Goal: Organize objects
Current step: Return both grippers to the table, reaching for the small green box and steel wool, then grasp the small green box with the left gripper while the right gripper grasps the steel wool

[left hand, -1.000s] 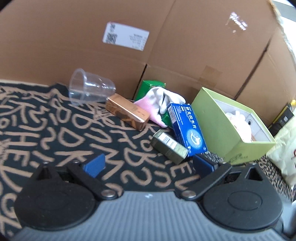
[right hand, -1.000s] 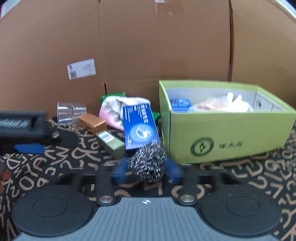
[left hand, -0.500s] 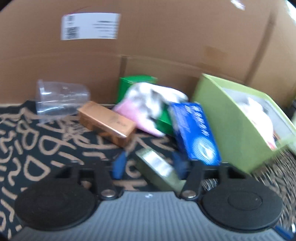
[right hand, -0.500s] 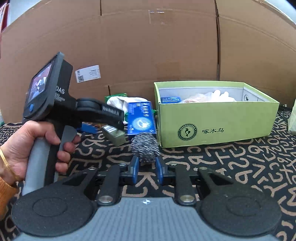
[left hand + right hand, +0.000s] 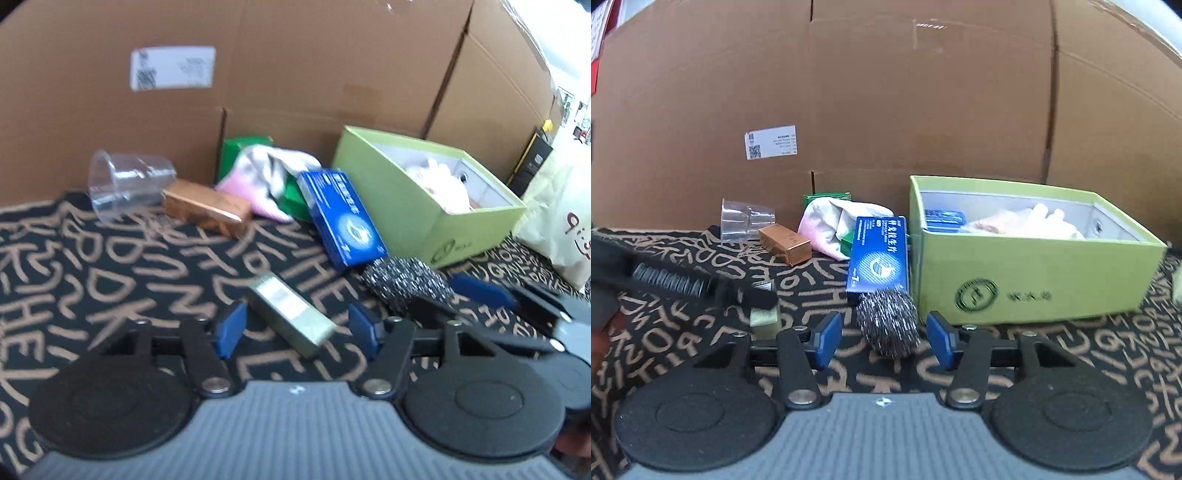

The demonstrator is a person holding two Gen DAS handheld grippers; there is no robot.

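Task partly done: the green box (image 5: pixel 1034 273) already holds a blue packet and pale soft items. Left on the patterned mat (image 5: pixel 110 266): olive carton (image 5: pixel 291 317) between the opening, untouching jaws of the left gripper (image 5: pixel 295 328); steel scourer (image 5: pixel 888 321) between the right gripper (image 5: pixel 882 338) pads, also opening (nothing pinched). The blue carton (image 5: pixel 879 254) leans against the box; a copper box (image 5: pixel 785 245), cloth (image 5: pixel 827 225) and toppled cup (image 5: pixel 746 219) wait behind.
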